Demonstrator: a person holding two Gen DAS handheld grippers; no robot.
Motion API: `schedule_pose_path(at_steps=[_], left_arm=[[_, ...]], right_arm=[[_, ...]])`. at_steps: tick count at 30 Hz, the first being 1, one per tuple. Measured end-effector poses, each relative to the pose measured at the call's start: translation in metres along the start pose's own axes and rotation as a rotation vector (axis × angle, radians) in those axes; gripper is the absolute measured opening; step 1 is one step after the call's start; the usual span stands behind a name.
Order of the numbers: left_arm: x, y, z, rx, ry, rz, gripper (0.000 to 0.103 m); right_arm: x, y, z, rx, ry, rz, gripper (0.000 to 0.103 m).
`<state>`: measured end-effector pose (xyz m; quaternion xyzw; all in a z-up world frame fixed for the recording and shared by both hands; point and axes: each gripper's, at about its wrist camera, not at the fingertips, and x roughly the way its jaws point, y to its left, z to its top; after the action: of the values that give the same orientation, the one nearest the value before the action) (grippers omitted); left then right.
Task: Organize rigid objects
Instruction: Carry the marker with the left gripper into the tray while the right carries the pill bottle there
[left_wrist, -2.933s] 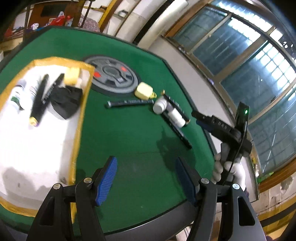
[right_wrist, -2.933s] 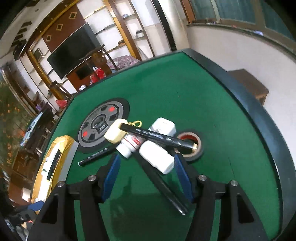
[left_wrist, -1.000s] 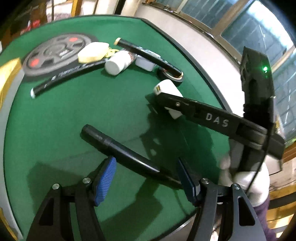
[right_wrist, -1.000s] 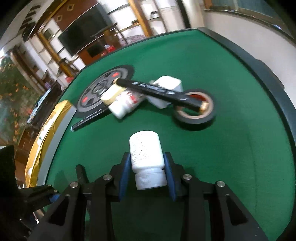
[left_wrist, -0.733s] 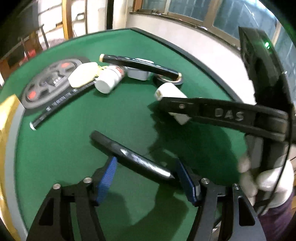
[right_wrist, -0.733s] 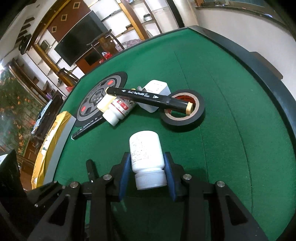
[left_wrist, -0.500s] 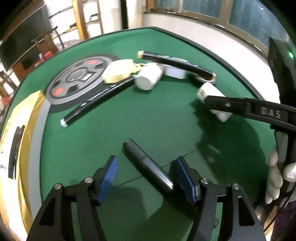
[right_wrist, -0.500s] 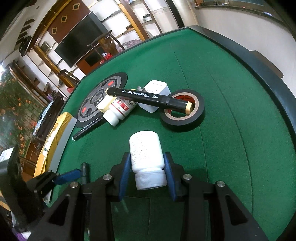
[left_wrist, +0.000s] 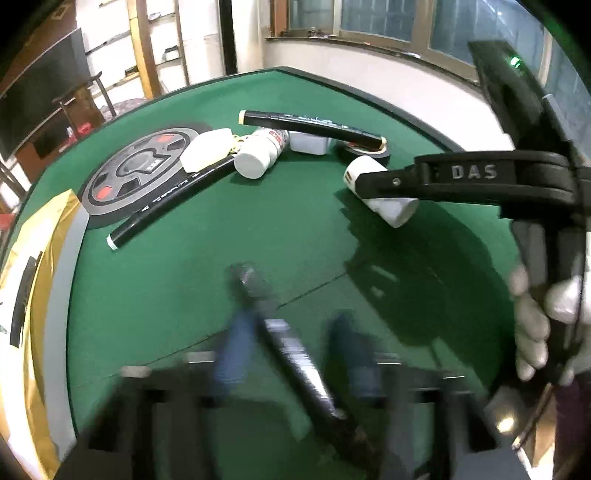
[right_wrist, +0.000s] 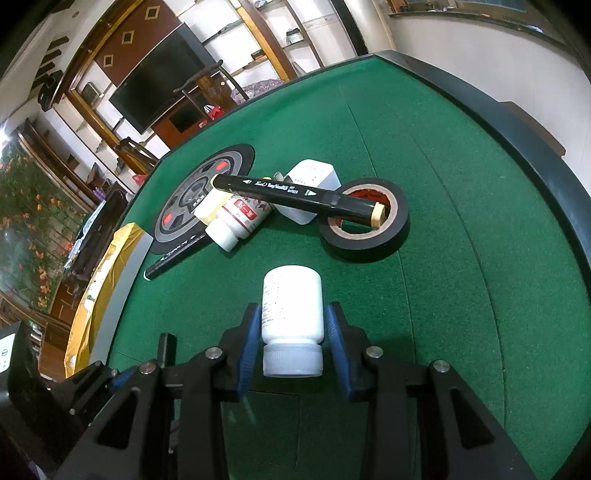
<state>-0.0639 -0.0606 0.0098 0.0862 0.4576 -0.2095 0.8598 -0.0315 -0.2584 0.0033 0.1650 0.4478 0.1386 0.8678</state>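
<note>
A black marker (left_wrist: 255, 288) lies on the green table (left_wrist: 184, 277), running lengthwise between the blue pads of my left gripper (left_wrist: 291, 343). That gripper's jaws are closing around it; the picture is blurred and a small gap still shows on each side. My right gripper (right_wrist: 291, 321) is shut on a white pill bottle (right_wrist: 291, 299), cap toward the camera, held just above the felt. In the left wrist view the same bottle (left_wrist: 388, 208) sits in the right gripper's black fingers (left_wrist: 399, 181), to the right of the marker.
A pile lies further in: a black tape roll (right_wrist: 365, 229), a long black marker (right_wrist: 295, 195), a white charger (right_wrist: 314, 177), a red-labelled bottle (right_wrist: 240, 218), a cream case (left_wrist: 207, 151), another marker (left_wrist: 170, 199) and a weight plate (right_wrist: 195, 192). A yellow-rimmed white tray (left_wrist: 55, 258) is at the left.
The left gripper turned so the marker now runs lengthwise between its pads, and the pads have begun to draw in. The right gripper stayed put with the bottle.
</note>
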Motion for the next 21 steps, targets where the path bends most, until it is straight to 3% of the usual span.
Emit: schedule_pose_path(at_steps=[1, 2, 7, 11, 18, 21], left_arm=[[-0.002, 0.007, -0.001, -0.034, 0.017, -0.049, 0.014], [-0.005, 0.018, -0.004, -0.085, 0.030, -0.107, 0.014], [-0.034, 0.053, -0.024, -0.213, -0.021, -0.208, 0.014], [-0.063, 0.079, -0.030, -0.270, -0.089, -0.237, 0.014], [-0.126, 0.149, -0.049, -0.397, -0.215, -0.246, 0.014], [-0.138, 0.180, -0.061, -0.448, -0.232, -0.195, 0.014]], right_arm=[[0.000, 0.000, 0.000, 0.000, 0.000, -0.001, 0.035], [0.000, 0.000, 0.000, 0.000, 0.000, -0.001, 0.035], [0.002, 0.013, -0.001, -0.053, 0.007, -0.074, 0.033], [0.000, 0.029, -0.009, -0.082, 0.004, -0.081, 0.033], [-0.016, 0.092, -0.009, -0.156, -0.008, 0.037, 0.033], [-0.016, 0.132, -0.006, -0.206, 0.008, 0.110, 0.033]])
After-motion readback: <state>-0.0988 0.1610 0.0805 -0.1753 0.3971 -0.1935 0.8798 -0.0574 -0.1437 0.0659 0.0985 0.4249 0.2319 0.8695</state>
